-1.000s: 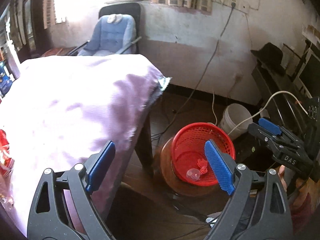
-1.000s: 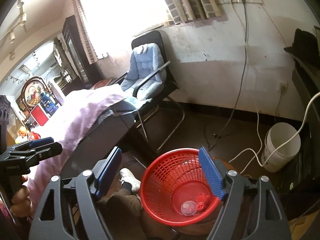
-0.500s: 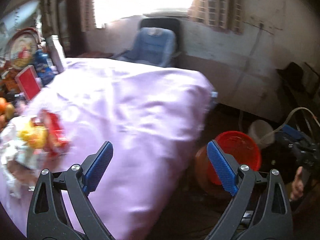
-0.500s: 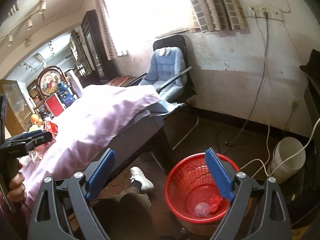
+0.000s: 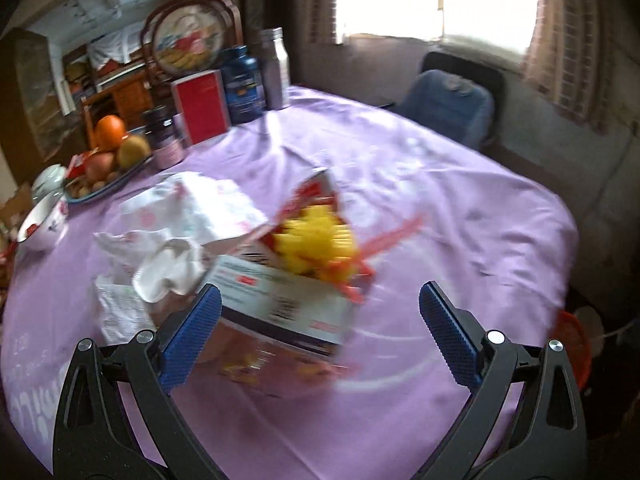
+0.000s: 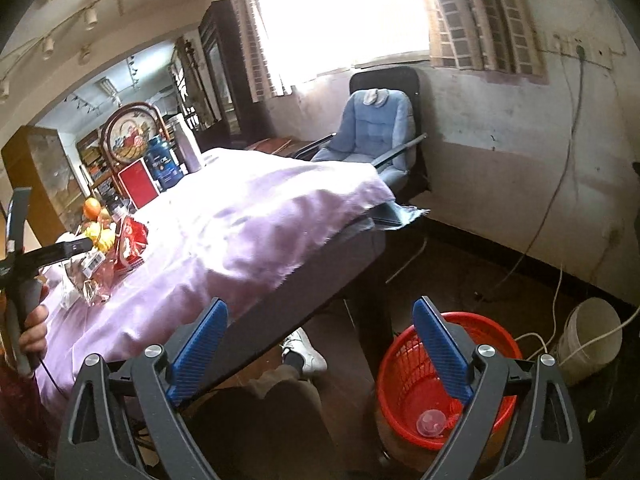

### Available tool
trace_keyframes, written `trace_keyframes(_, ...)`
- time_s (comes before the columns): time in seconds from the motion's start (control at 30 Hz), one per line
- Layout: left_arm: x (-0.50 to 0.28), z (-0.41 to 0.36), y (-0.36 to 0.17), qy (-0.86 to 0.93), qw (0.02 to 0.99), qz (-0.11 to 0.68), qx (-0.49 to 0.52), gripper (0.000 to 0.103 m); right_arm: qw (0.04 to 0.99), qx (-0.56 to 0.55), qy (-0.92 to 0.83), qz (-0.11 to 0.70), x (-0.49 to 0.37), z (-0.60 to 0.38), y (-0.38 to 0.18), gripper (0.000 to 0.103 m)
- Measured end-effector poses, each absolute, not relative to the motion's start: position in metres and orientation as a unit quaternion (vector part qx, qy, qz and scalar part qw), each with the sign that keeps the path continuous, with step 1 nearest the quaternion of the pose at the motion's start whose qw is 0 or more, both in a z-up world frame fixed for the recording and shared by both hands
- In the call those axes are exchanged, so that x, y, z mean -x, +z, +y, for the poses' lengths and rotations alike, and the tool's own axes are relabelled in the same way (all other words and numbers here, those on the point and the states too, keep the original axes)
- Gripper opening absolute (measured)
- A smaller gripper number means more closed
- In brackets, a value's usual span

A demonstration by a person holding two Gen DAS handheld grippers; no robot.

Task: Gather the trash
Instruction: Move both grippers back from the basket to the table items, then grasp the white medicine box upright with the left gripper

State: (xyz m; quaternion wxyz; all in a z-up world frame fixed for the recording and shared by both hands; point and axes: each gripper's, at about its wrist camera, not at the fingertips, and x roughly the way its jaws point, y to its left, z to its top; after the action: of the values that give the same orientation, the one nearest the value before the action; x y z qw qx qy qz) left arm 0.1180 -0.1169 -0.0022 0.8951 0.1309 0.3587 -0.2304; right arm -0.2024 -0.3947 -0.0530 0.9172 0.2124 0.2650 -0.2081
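In the left wrist view a torn red snack box with yellow pieces in it lies on the purple tablecloth, with crumpled white wrappers to its left. My left gripper is open and empty, just in front of the box. In the right wrist view my right gripper is open and empty, above the floor beside a red basket that holds a clear cup and a red scrap. The trash pile and my left gripper show at left.
A fruit tray, bowls, jars, a red box and bottles stand at the table's far left. A blue chair stands behind the table. A white bucket and cables lie on the floor.
My left gripper has swung left from the red basket on the floor to over the table, facing the trash pile. My right gripper has drawn back from the basket and turned left. Both stayed open.
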Motion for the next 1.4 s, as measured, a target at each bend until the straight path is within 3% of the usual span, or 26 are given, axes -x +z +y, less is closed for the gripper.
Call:
trace_keyframes(0.47, -0.136, -0.001, -0.028, -0.123, 0.892, 0.426, -0.085, 0.096, 0.917, -0.226, -0.183, 0.274, 0.189, -0.394, -0.06, 0.093)
trace_keyframes(0.87, -0.141, -0.059, -0.027, -0.164, 0.886, 0.406, -0.151, 0.095, 0.921, -0.216, -0.174, 0.273, 0.185, -0.386, -0.059, 0.093)
trace_keyframes(1.03, -0.151, -0.056, -0.037, -0.18, 0.872, 0.434, -0.139, 0.054, 0.921, -0.22, -0.173, 0.272, 0.186, -0.386, -0.06, 0.093)
trace_keyframes(1.07, -0.151, -0.053, -0.038, -0.185, 0.87, 0.437, -0.134, 0.051, 0.921, -0.218, -0.173, 0.272, 0.185, -0.386, -0.06, 0.093)
trace_keyframes(1.4, -0.11, -0.016, -0.04, -0.193, 0.868, 0.439, -0.13, 0.048, 0.925, -0.212, -0.148, 0.28, 0.173, -0.375, -0.06, 0.093)
